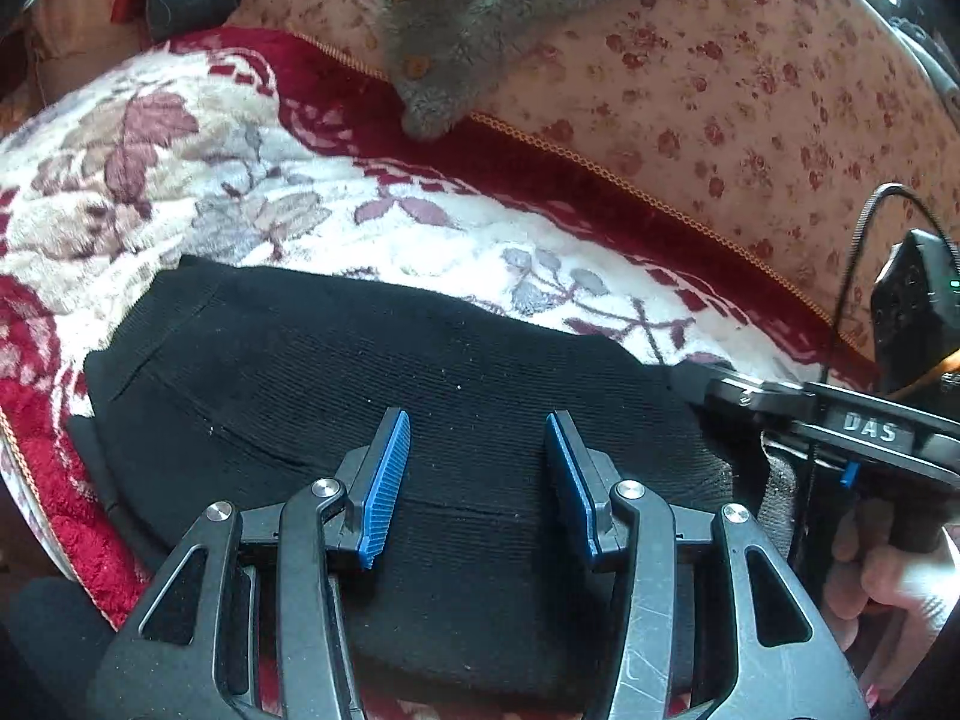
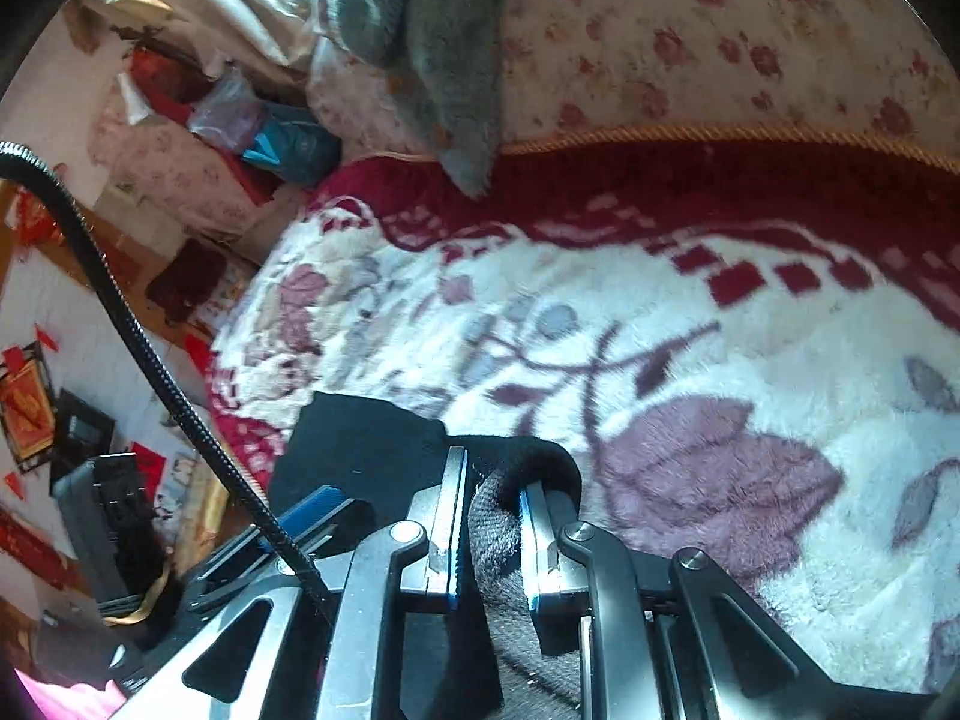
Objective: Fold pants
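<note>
Black knit pants [image 1: 336, 372] lie in a folded, flattened pile on a floral red and white blanket [image 1: 180, 180]. My left gripper [image 1: 477, 450] hovers open just above the near part of the pants, its blue pads apart and nothing between them. My right gripper [image 2: 492, 504] is shut on a bunched edge of the pants [image 2: 504, 516], with the grey inner side of the cloth showing between the pads. In the left wrist view the right gripper [image 1: 696, 381] sits at the pants' right edge. More black cloth [image 2: 360, 450] lies to its left.
A grey fleece garment [image 1: 456, 42] with buttons hangs over a rose-patterned cushion [image 1: 720, 90] behind the blanket. A gold-corded red border [image 1: 600, 174] runs along the cushion. Clutter and a floor drop lie to the left [image 2: 120, 360]. A black cable [image 2: 150, 360] crosses the right wrist view.
</note>
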`<state>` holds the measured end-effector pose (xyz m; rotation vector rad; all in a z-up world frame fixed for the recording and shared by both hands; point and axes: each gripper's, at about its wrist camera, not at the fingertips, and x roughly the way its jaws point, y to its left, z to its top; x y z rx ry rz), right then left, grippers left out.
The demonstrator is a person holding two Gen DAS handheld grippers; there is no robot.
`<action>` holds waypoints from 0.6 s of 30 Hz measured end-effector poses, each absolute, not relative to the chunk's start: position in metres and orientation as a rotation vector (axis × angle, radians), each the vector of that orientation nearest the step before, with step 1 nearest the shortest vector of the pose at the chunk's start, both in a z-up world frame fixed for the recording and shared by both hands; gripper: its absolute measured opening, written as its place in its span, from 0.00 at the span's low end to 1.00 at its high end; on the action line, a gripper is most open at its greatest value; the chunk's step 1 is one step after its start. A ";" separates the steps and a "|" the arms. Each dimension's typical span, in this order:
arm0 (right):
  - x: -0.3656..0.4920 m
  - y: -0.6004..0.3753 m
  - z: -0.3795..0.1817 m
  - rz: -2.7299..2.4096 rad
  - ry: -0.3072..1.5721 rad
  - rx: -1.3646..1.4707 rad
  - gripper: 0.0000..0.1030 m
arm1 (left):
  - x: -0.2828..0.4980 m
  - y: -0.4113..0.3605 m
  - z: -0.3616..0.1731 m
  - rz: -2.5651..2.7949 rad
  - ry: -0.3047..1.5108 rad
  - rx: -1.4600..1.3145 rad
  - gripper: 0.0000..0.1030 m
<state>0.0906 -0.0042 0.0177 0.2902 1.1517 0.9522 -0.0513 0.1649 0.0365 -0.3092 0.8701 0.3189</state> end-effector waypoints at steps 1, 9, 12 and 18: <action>0.092 -0.005 0.012 0.945 1.162 0.307 0.13 | -0.051 0.164 0.036 0.321 0.867 -0.299 0.45; 0.081 -0.034 0.034 0.905 1.118 0.321 0.17 | -0.057 0.163 0.045 0.320 0.861 -0.304 0.45; 0.067 -0.060 0.049 0.883 1.075 0.348 0.18 | -0.061 0.156 0.053 0.294 0.861 -0.313 0.45; 0.027 -0.111 0.061 0.809 1.033 0.350 0.30 | -0.068 0.127 0.064 0.182 0.878 -0.329 0.45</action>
